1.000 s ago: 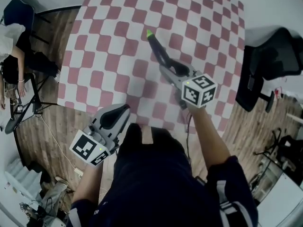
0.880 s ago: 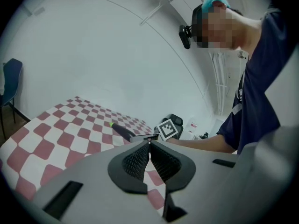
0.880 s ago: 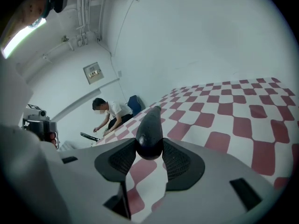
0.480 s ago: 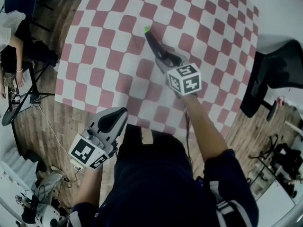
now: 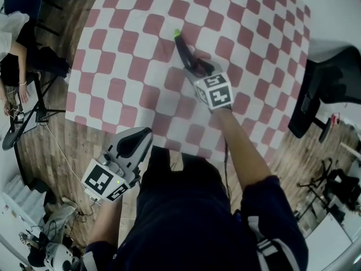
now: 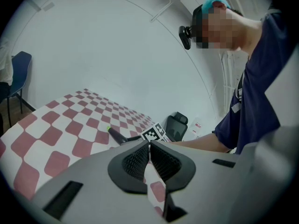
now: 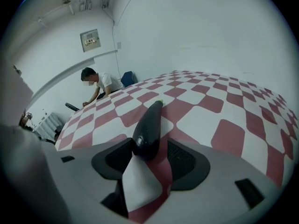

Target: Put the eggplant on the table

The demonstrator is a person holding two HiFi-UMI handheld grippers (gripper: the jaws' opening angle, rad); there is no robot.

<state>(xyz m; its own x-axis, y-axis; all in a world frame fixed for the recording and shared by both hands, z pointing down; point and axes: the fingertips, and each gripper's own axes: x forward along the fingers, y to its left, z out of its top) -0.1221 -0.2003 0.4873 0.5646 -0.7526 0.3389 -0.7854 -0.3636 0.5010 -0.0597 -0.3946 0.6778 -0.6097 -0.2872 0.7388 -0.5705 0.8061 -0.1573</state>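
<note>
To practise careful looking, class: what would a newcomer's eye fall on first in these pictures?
The red-and-white checked tablecloth fills the middle of the head view. On it lies a dark eggplant with a green tip, between the jaws of the right tongs, which have just been opening and do not press it. The left tongs, shut and empty, are held off the table's near edge.

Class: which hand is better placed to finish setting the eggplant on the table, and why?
Right. The right tool has just been opening its jaws, with the eggplant lying between them on the table; it probably only needs withdrawing. The left tool is shut, empty, beyond the table's edge.
</note>
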